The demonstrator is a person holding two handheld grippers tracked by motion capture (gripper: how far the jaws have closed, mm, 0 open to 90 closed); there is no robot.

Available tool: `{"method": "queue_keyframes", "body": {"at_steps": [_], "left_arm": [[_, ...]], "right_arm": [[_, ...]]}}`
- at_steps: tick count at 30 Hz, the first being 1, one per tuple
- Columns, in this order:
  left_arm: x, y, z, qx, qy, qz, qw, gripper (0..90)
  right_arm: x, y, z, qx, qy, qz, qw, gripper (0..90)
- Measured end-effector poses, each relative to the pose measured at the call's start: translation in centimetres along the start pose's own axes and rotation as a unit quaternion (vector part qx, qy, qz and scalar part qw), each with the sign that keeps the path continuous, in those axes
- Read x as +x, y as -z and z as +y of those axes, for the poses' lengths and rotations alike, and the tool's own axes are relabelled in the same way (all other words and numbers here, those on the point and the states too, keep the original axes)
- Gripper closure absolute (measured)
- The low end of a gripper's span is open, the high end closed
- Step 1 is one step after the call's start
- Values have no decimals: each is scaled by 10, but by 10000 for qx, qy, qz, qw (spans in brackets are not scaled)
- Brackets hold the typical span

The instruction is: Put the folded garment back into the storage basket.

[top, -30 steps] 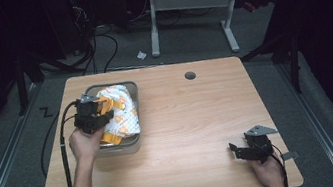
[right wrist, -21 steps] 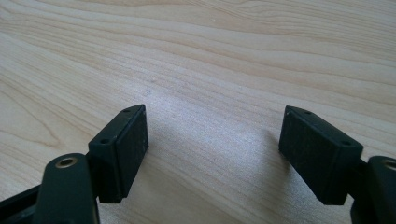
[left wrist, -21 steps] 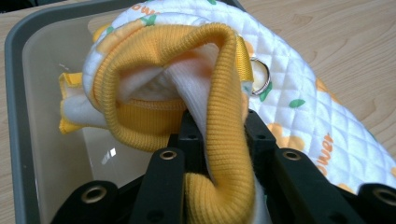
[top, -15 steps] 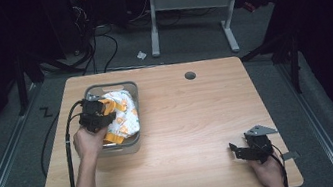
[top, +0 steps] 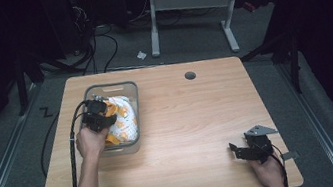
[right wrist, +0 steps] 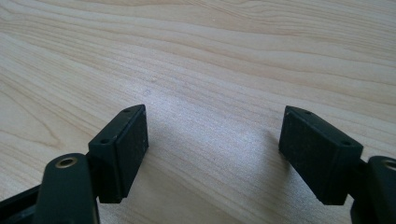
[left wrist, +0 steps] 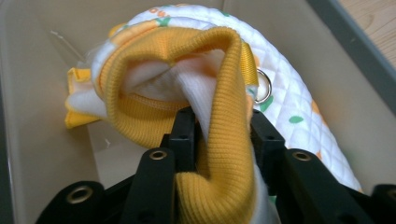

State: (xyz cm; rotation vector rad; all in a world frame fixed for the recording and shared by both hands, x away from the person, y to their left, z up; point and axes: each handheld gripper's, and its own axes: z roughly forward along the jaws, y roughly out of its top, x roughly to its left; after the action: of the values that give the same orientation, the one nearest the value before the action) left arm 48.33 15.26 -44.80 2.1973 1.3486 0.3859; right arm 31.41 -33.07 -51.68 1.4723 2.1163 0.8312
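A white quilted garment [top: 122,120] with orange trim and small prints lies bunched in a grey bin [top: 108,89] at the table's left. My left gripper [top: 97,115] reaches into the bin. In the left gripper view its jaws are shut on the garment's orange ribbed cuff [left wrist: 219,154], and a metal snap ring [left wrist: 263,86] shows on the white quilted cloth [left wrist: 299,107]. My right gripper [top: 244,151] rests low over the bare wood near the table's front right corner, its fingers [right wrist: 123,144] wide open with nothing between them.
A wooden table [top: 199,118] has a round cable hole [top: 190,75] near its far edge. A black cable [top: 74,153] trails from the left gripper along the forearm. Beyond the table a white desk frame [top: 191,3] stands on a dark floor.
My left gripper has moved a little right and deeper into the bin and closed on the orange cuff. The right gripper has stayed where it was.
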Motion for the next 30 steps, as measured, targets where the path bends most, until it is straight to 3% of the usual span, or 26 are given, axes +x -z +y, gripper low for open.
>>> {"method": "queue_keyframes", "body": {"at_steps": [4,6,9,16,30], "left_arm": [[4,1,1,-24,261,102,9996,488],[9,5,1,-135,471,102,9987,458],[12,10,0,-239,559,128,9981,438],[-2,25,0,-487,347,91,9982,426],[-30,54,-10,-1038,213,-162,9942,424]], "right_arm": [[0,0,0,1,-1,0,10000,243],[0,0,0,0,1,0,10000,242],[0,0,0,0,0,-1,10000,243],[0,0,0,-1,1,-1,10000,242],[0,0,0,-8,30,-1,10000,242]]}}
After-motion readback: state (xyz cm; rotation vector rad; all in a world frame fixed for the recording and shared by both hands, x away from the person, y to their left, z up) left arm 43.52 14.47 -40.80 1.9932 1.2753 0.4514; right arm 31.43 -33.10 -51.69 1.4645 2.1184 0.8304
